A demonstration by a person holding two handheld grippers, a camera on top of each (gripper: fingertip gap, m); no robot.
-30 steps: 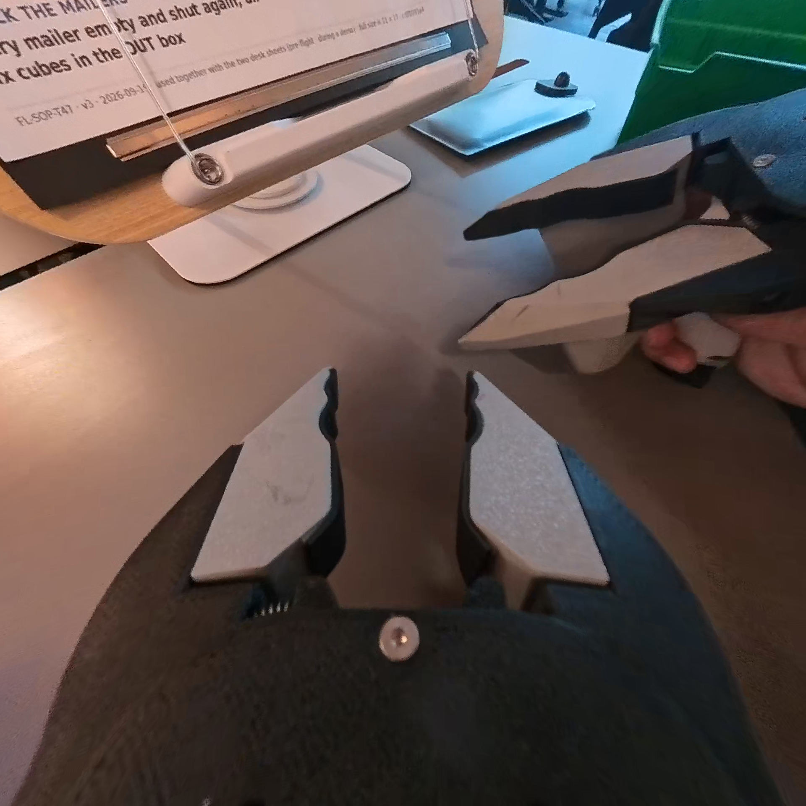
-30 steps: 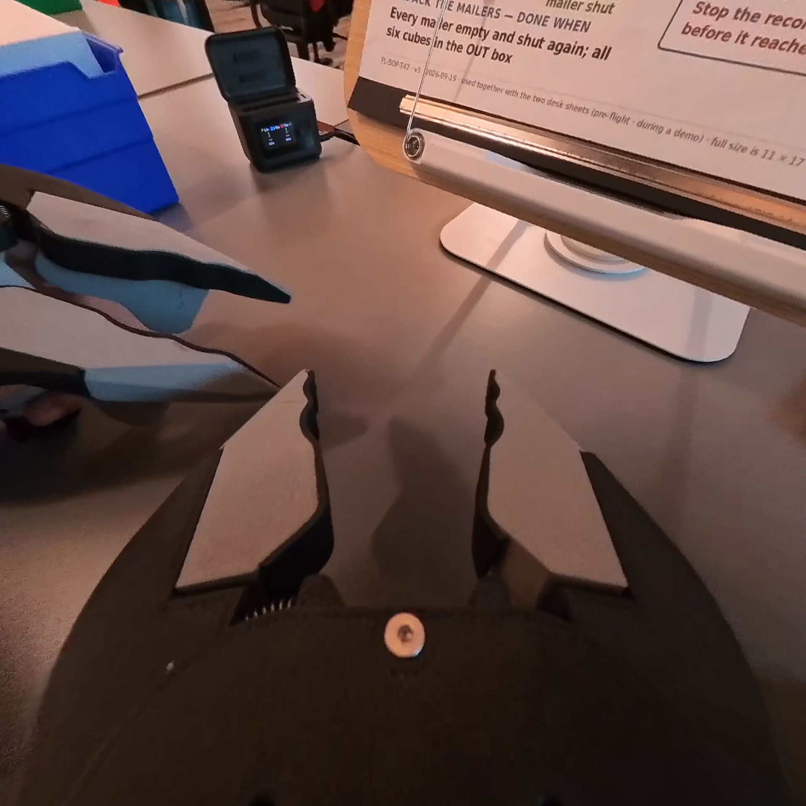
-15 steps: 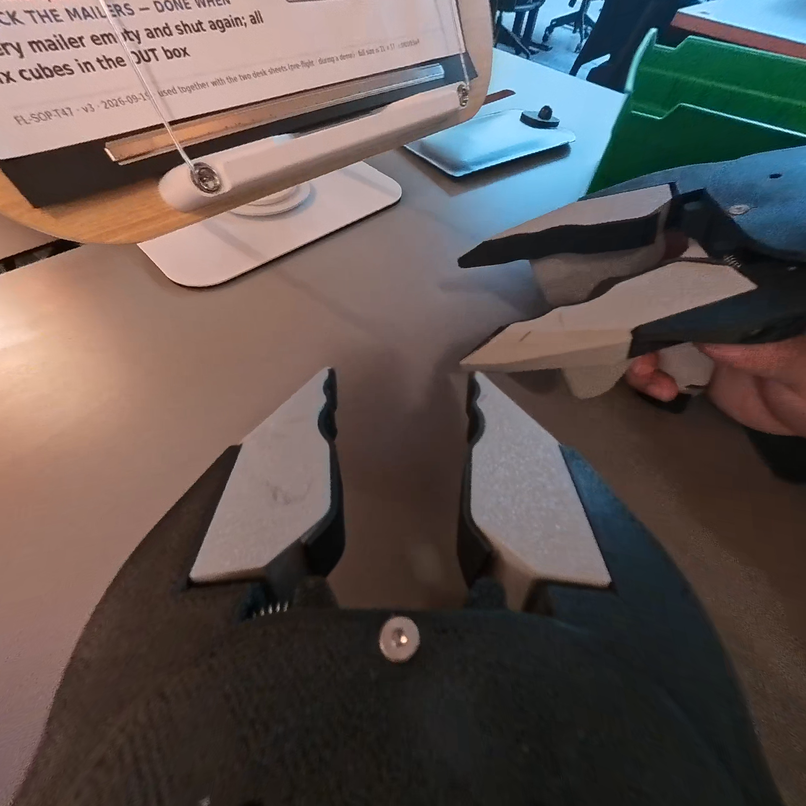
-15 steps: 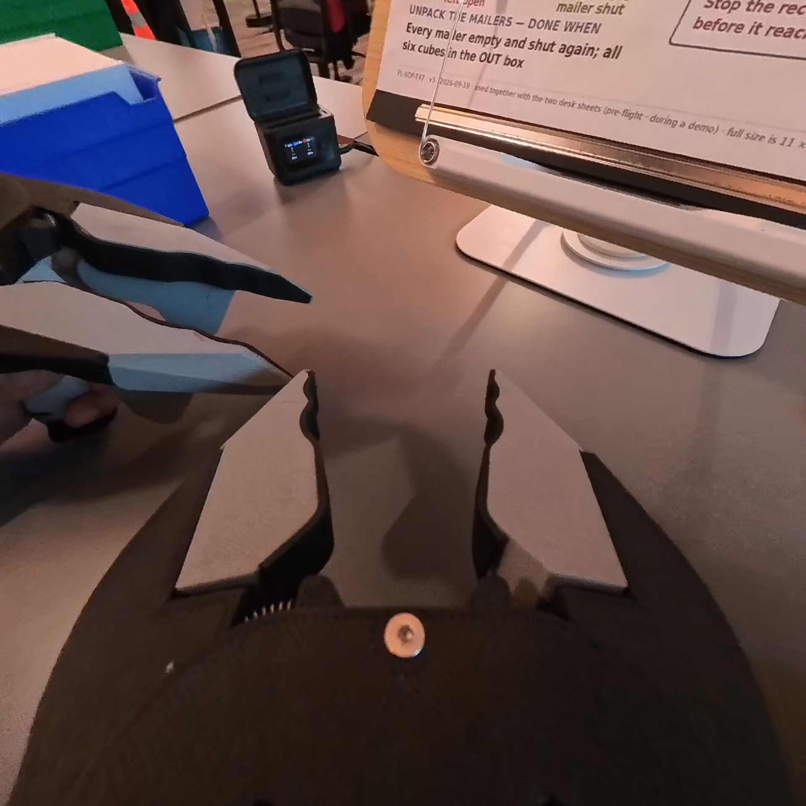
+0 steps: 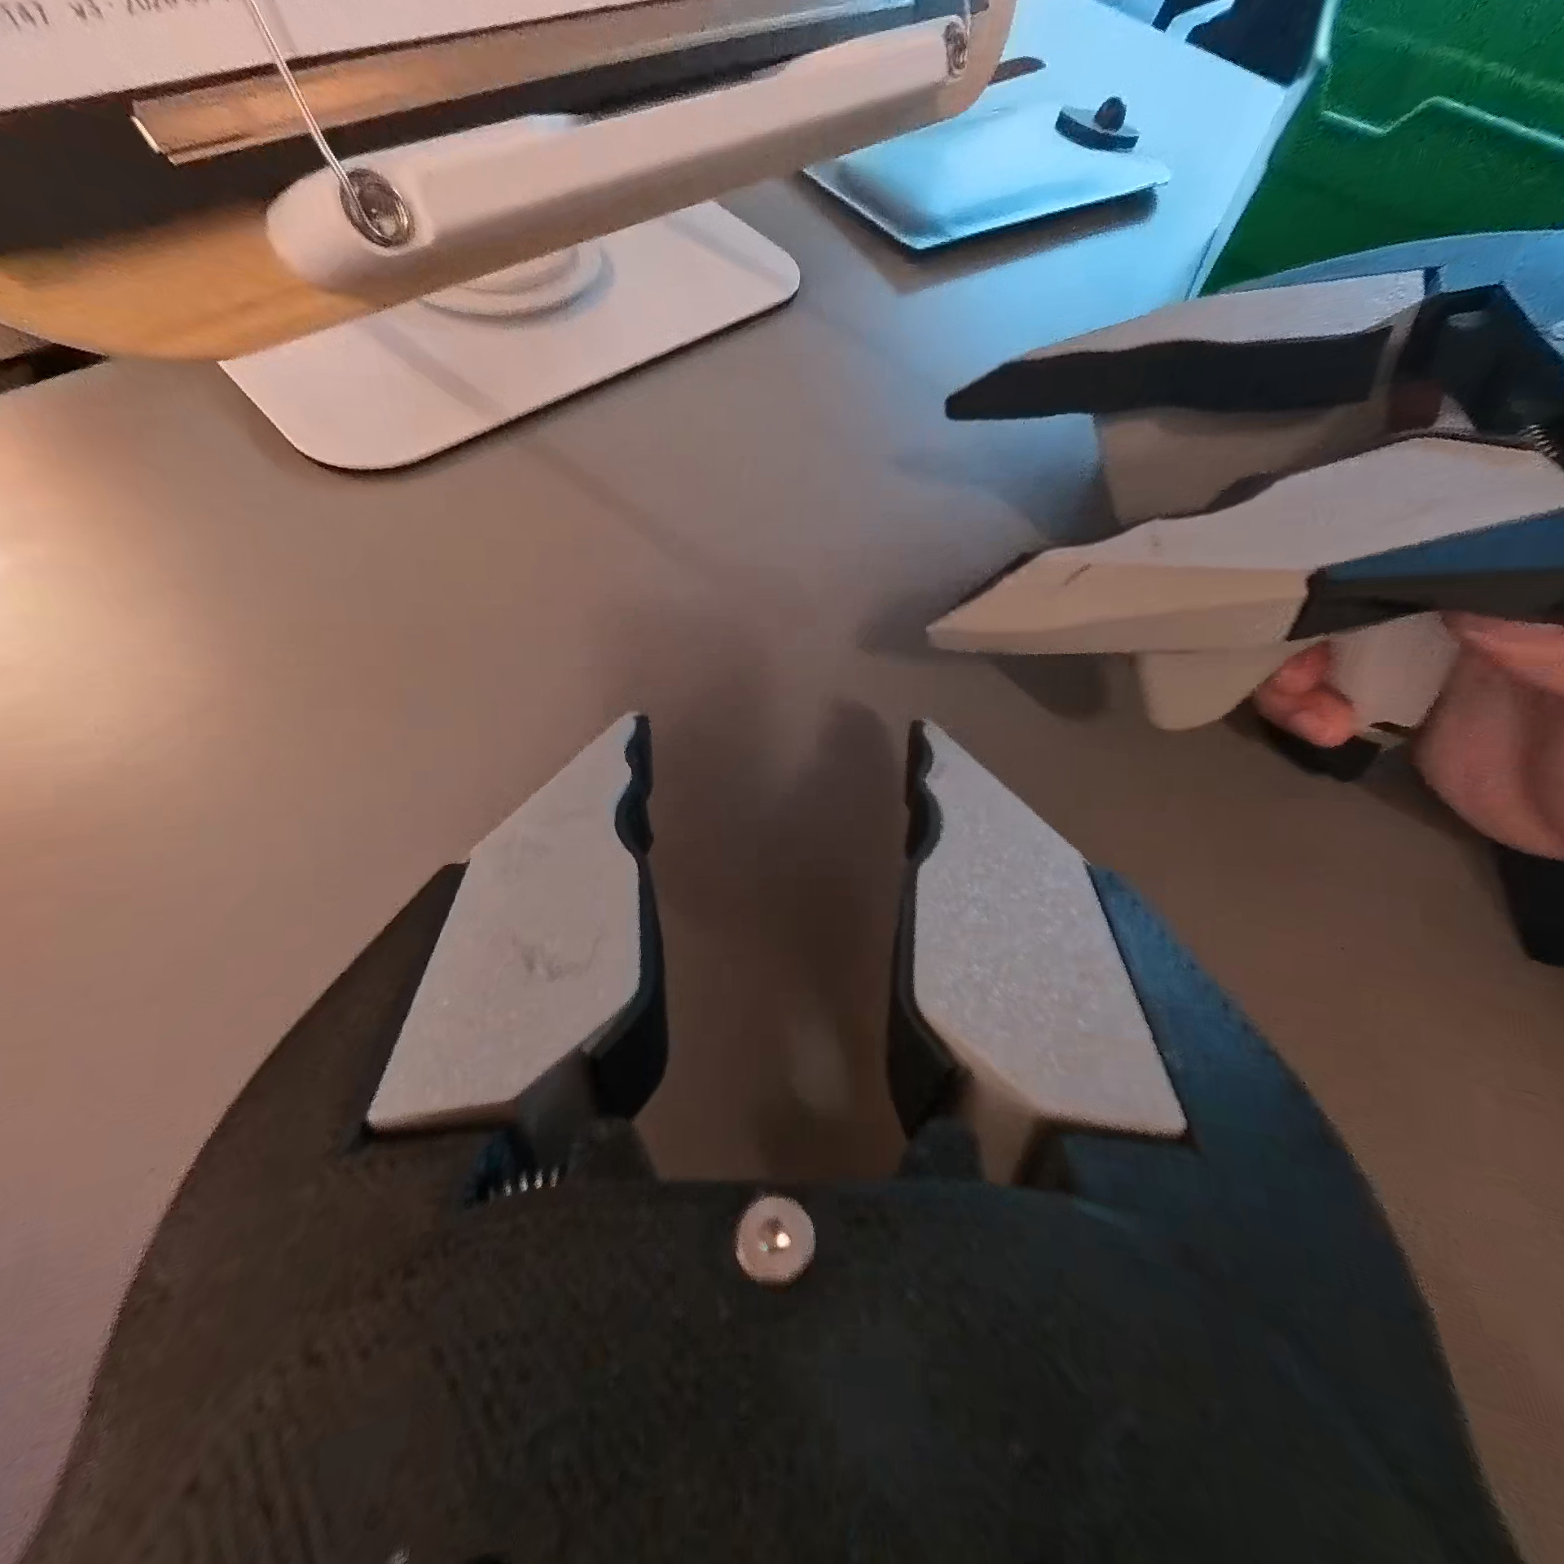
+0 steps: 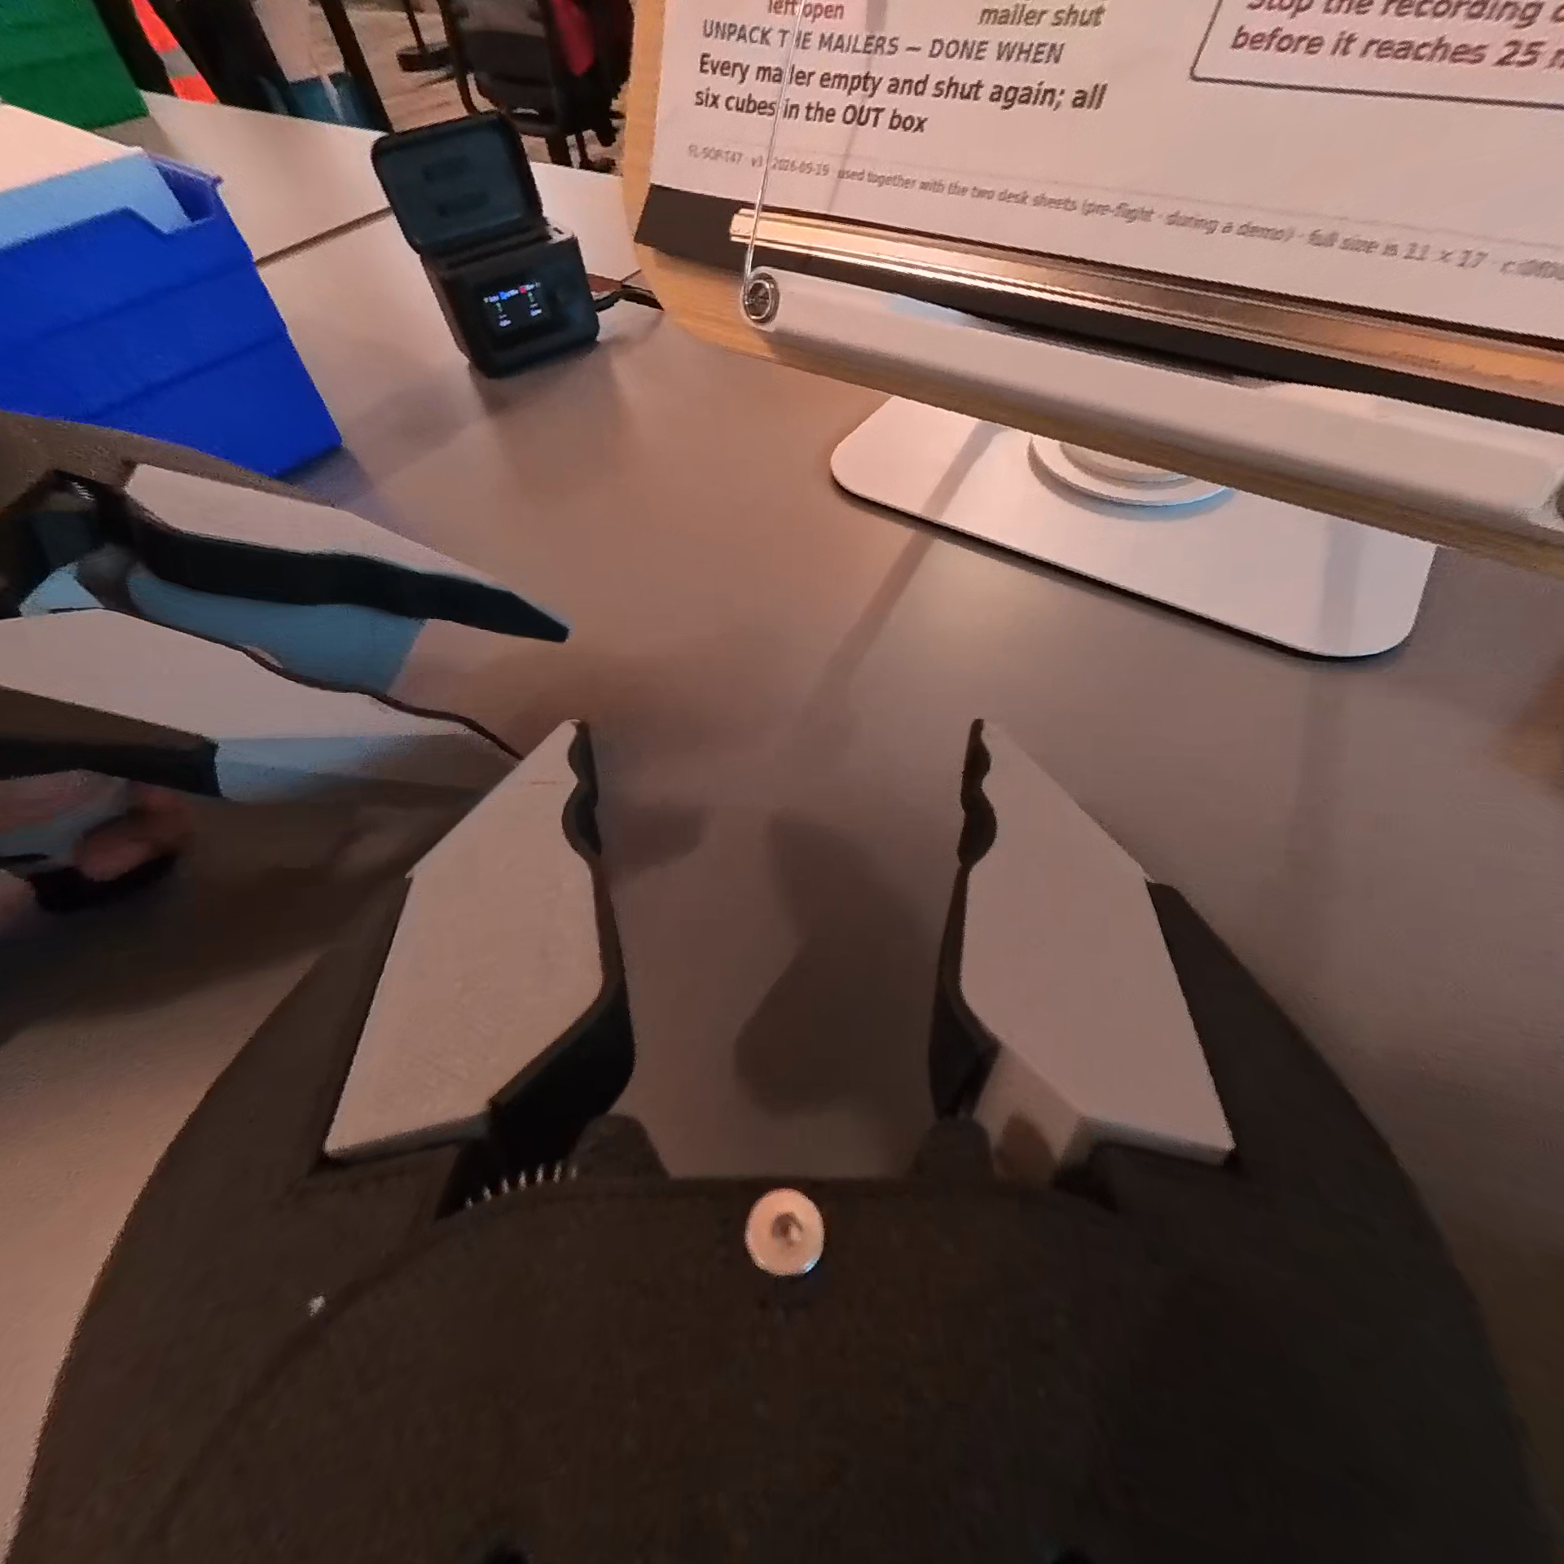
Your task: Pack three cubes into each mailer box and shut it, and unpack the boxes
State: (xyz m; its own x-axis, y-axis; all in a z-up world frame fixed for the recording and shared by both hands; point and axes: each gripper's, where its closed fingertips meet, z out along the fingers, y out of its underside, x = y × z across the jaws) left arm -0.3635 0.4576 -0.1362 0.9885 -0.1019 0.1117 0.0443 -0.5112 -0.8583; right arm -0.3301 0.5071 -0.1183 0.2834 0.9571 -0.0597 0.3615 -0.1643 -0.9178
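Note:
No cube or mailer box shows in either view. My left gripper (image 5: 777, 736) is open and empty, low over the bare grey table (image 5: 338, 677). My right gripper (image 6: 779, 732) is open and empty over the same table (image 6: 719, 550). The two point toward each other's side. The right gripper (image 5: 944, 520) shows in the left wrist view at the right, jaws apart, held by a hand (image 5: 1506, 762). The left gripper (image 6: 542, 690) shows in the right wrist view at the left, jaws apart.
A sign stand with a printed sheet stands ahead on a white base (image 5: 508, 355), also in the right wrist view (image 6: 1142, 558). A blue bin (image 6: 144, 338) is far left, a green bin (image 5: 1396, 152) far right. A small black device (image 6: 508, 279) and a silver pad (image 5: 990, 178) lie behind.
Both grippers have drifted forward toward the sign stand, which now looks nearer. The right gripper's jaws have opened a little wider. The left jaws are unchanged.

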